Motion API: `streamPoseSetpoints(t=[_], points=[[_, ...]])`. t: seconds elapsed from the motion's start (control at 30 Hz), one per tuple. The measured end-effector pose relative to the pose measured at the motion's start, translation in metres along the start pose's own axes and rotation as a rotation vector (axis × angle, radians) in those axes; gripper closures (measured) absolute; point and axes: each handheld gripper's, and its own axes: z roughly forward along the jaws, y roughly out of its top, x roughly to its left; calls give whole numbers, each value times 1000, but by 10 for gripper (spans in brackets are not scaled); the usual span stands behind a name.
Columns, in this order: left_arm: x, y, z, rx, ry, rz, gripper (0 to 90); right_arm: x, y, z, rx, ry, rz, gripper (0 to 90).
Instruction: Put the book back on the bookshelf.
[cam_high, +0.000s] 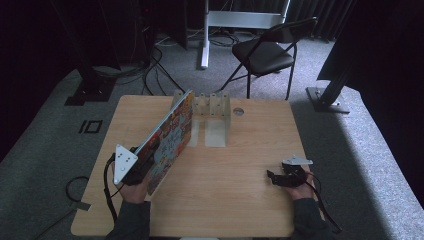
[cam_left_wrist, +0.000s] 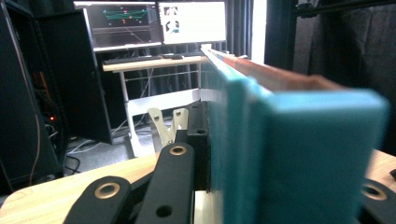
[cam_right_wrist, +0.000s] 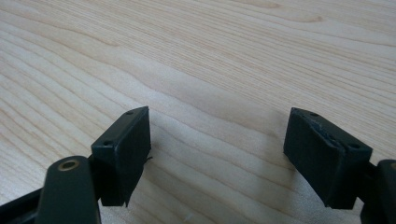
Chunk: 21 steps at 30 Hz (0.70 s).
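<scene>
L gripper (cam_high: 134, 167), lower left of frame, clamps book (cam_high: 170, 137) on edge; its long axis runs up-right twd rack (cam_high: 210, 106) at upper centre. R gripper (cam_high: 286, 176), lower right, jaws apart, nothing held, well apart.

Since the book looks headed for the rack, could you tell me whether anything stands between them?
Nothing visible does: the colourful flat book, clamped in the left gripper, points its far end at the pale slotted rack, seemingly already there.
</scene>
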Motion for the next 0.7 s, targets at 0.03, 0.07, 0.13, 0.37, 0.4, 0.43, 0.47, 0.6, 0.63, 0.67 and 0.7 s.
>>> streamPoseSetpoints(t=[0.03,0.07,0.13,0.37,0.4,0.43,0.47,0.6,0.63,0.67,0.7], points=[[0,0,0,1,4,0,806,0,0,0,0,0,0,226],[0,-1,1,2,8,-3,806,0,0,0,0,0,1,226],[0,-1,2,6,13,-7,806,0,0,0,0,0,0,226],[-1,-4,6,16,27,-17,806,0,0,0,0,0,1,226],[-1,-4,6,17,32,-18,806,0,0,0,0,0,0,226],[-2,-5,6,15,35,-17,806,0,0,0,0,0,0,226],[-2,-5,6,13,39,-18,806,0,0,0,0,0,0,226],[-3,-4,7,17,50,-19,806,0,0,0,0,1,0,226],[-3,-4,7,18,52,-18,806,0,0,0,0,0,0,226],[-4,-4,7,18,52,-19,806,0,0,0,0,1,0,226],[-4,-4,7,18,53,-19,806,0,0,0,0,1,0,226]])
